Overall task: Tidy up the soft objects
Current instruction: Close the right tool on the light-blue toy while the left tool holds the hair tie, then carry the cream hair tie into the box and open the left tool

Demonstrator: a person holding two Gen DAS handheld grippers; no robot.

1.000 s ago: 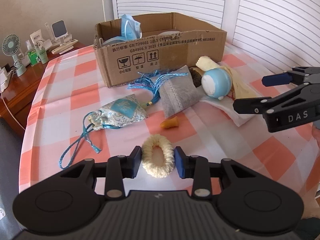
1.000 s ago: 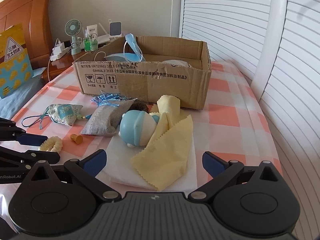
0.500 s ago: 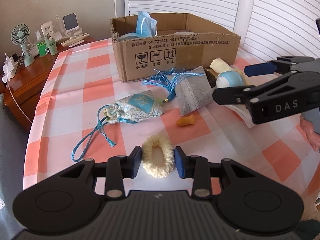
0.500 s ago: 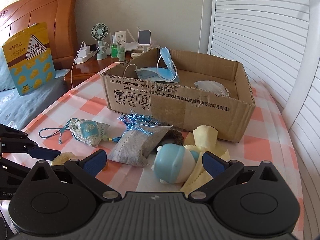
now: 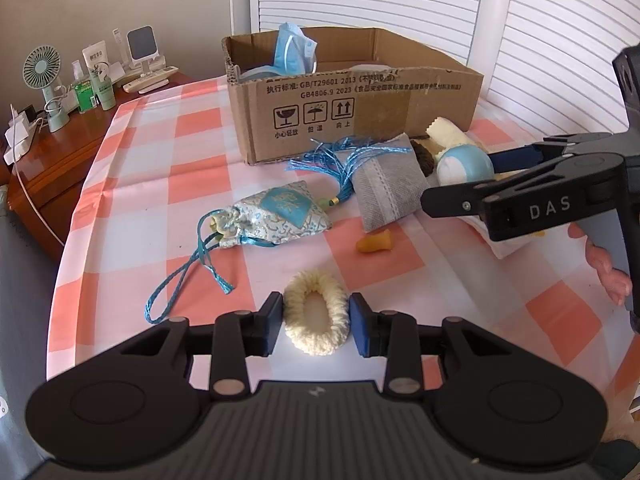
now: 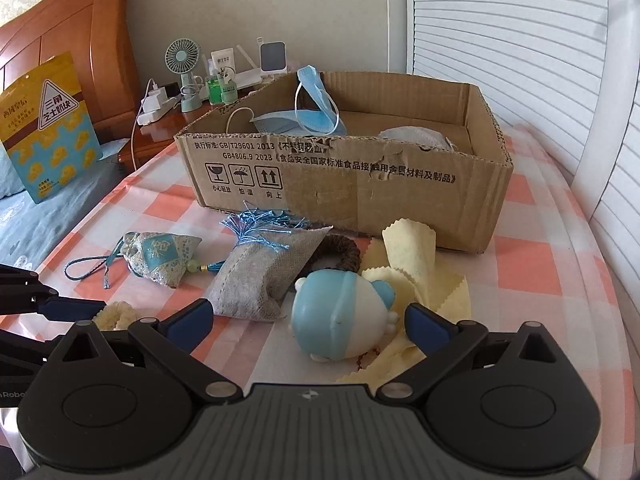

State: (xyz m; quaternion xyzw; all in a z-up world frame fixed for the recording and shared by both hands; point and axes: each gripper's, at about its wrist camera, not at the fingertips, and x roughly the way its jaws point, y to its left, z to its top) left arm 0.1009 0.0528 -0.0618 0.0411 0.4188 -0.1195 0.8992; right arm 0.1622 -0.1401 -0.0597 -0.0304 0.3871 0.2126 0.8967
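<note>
Cream scrunchie point(image 5: 316, 312), low over the pink-and-white checked tablecloth point(image 5: 160, 160) at the near edge, well short of the cardboard box point(image 5: 360, 108); whether lifted or resting could not be told. Pinched at its 2 long sides by the left gripper point(image 5: 318, 322), pads pressed into the fluff. Right gripper point(image 6: 310, 322) spread wide, straddling a blue-and-white plush toy point(image 6: 340, 316) without touching it. Seemed likely to go wrong in 3 ways: could have slipped free on the way to the box, being squashy and held only by its fuzzy edges; could have dragged the yellow cloth point(image 6: 412, 256) lying partly under the toy once the right fingers closed; could have knocked together, with the right gripper reaching across close in front of the left. Also at risk of snagging: blue tassel point(image 5: 340, 156) draped over the grey sachet point(image 6: 260, 280), beside a brocade pouch point(image 5: 276, 212) and an orange earplug point(image 5: 376, 242). Already in the box: blue face masks point(image 5: 294, 50). Printed on the box front: "GB/T29601 2013", "GB4806.9 2023", Chinese text, and 3 handling pictograms (fragile, keep dry, this way up). Marked "DAS" on the right gripper's side. Printed with Chinese characters in a triangle: a yellow snack bag point(image 6: 48, 120) by the bed.
</note>
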